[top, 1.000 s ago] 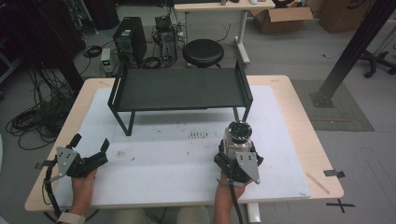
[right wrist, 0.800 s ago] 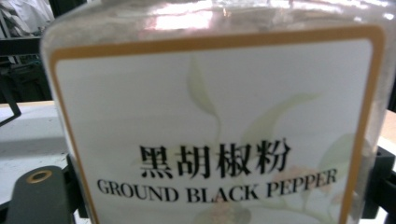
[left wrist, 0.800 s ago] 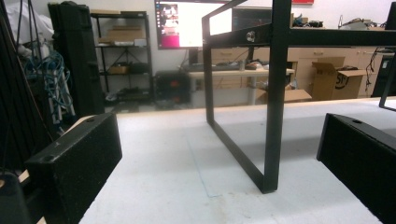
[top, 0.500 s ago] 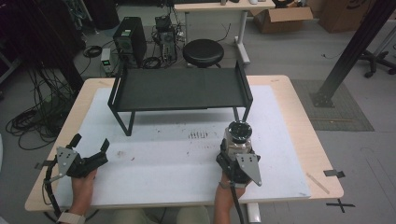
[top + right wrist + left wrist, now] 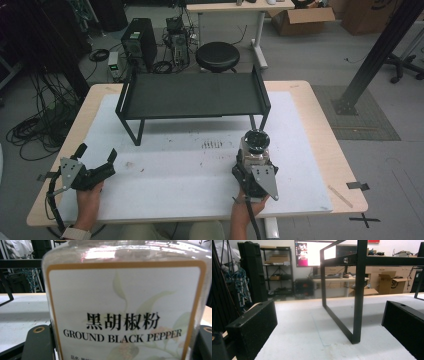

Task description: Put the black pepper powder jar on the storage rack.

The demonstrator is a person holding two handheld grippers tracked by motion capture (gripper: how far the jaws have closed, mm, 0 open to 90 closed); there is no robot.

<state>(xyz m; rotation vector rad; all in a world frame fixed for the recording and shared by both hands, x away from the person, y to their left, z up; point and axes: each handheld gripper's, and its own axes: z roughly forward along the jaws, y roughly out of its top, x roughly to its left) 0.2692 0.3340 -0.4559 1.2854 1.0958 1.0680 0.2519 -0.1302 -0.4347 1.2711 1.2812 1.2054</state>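
the right gripper (image 5: 254, 159) has just been closing its jaws, and they now press on both sides of the pepper jar (image 5: 255, 146), which stands upright on the mat (image 5: 190, 170) right ahead of that hand. in the right gripper view the jar's label (image 5: 125, 312) sits close up, a jaw at each lower corner. so the grasp looks made; the lift and the carry are still to do, probably to the black rack (image 5: 192, 95) standing well beyond the jar. the left gripper (image 5: 95, 165) rests on the mat with its jaws wide and nothing between them, the rack's leg (image 5: 358, 302) well ahead of it.
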